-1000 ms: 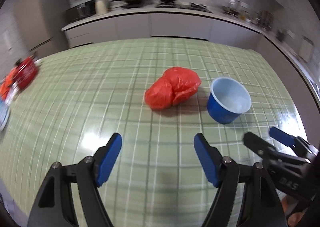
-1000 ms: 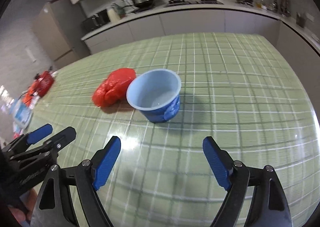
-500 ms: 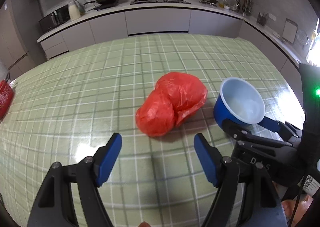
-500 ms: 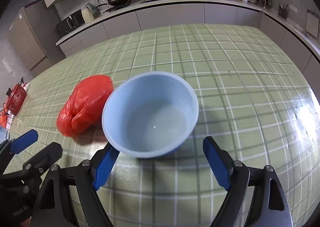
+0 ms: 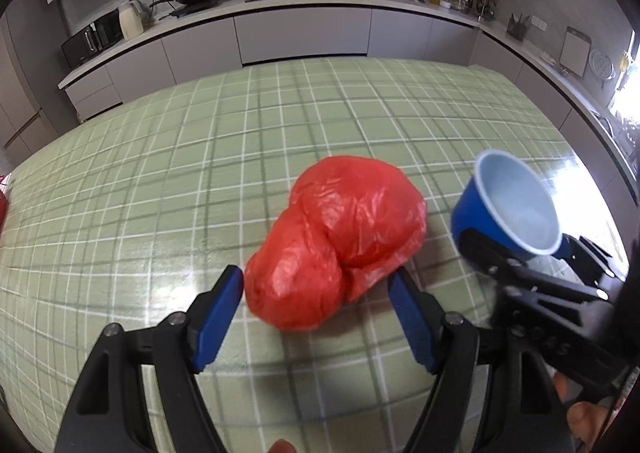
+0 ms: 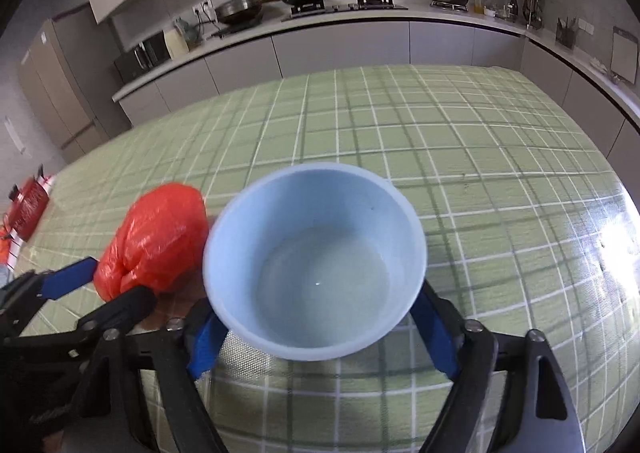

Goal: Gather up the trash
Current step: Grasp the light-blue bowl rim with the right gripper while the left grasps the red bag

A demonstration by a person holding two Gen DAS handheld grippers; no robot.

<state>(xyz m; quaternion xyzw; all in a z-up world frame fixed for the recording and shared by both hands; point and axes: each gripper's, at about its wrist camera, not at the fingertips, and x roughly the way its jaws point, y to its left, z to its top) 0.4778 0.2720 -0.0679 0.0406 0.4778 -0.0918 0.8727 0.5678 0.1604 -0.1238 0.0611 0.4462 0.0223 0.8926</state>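
A crumpled red plastic bag (image 5: 340, 241) lies on the green checked tablecloth (image 5: 160, 181). My left gripper (image 5: 318, 307) is open, its blue pads on either side of the bag's near end. A blue cup (image 6: 316, 261) with a pale inside stands to the right of the bag (image 6: 156, 237). My right gripper (image 6: 320, 337) is open with its fingers on both sides of the cup's base; whether the pads touch it I cannot tell. The cup also shows in the left wrist view (image 5: 508, 205), with the right gripper (image 5: 528, 261) around it.
A red object (image 6: 26, 205) lies at the table's far left edge. Kitchen counters (image 5: 304, 5) with pans and a kettle run behind the table and along the right wall.
Both grippers moved forward. The left one now straddles the red bag's near end, and the right one now straddles the blue cup. Both stayed open.
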